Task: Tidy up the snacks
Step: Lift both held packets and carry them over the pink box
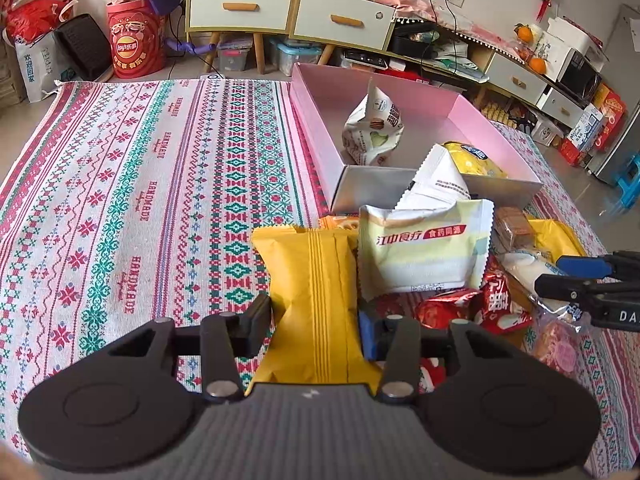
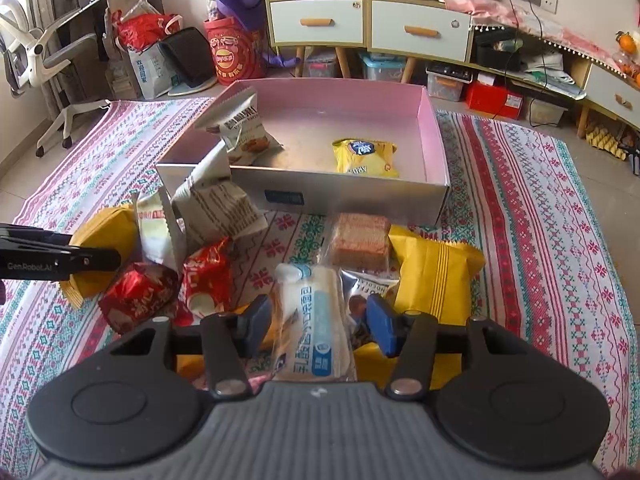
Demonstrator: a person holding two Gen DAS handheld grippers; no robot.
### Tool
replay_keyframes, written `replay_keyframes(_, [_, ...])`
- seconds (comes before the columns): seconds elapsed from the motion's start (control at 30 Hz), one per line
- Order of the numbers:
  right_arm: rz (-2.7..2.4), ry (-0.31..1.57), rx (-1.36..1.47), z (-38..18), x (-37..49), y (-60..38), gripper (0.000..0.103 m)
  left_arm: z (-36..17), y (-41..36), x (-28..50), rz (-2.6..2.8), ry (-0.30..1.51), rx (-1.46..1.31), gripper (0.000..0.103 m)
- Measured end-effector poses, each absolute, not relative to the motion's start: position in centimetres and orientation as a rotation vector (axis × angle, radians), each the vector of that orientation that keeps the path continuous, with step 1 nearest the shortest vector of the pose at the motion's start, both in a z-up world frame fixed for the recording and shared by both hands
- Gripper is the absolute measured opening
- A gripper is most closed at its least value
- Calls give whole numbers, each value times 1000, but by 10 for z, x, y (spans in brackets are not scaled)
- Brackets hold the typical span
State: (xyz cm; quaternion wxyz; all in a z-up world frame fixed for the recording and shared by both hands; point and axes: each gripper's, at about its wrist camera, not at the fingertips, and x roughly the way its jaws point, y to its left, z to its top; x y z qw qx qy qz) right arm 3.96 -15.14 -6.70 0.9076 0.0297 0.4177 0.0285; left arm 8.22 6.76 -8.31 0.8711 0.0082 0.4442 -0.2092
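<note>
While the left gripper [image 1: 314, 330] has its jaws pressed on a yellow pack [image 1: 316, 296] from both sides, the right gripper [image 2: 318, 322] straddles a white bread pack [image 2: 316, 328], jaws apart on either side of it; whether they touch it I cannot tell. Both packs sit in a snack pile on the patterned cloth [image 1: 140, 184], just in front of the pink box [image 2: 434, 136]. Inside the box stand a white bag [image 2: 244, 128] and a yellow bag [image 2: 366, 156]. Red packs [image 2: 168, 288] lie between the grippers.
</note>
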Motion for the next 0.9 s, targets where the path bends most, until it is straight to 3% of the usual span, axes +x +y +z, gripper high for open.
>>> replay_keyframes(0.57, [67,897,36,-73,47,-146,45,-89,64,92,-422,946,19,50])
replay_keyframes(0.9, [67,873,-92,-73,43,-130,23,-86,59,90,-409,932,52,47])
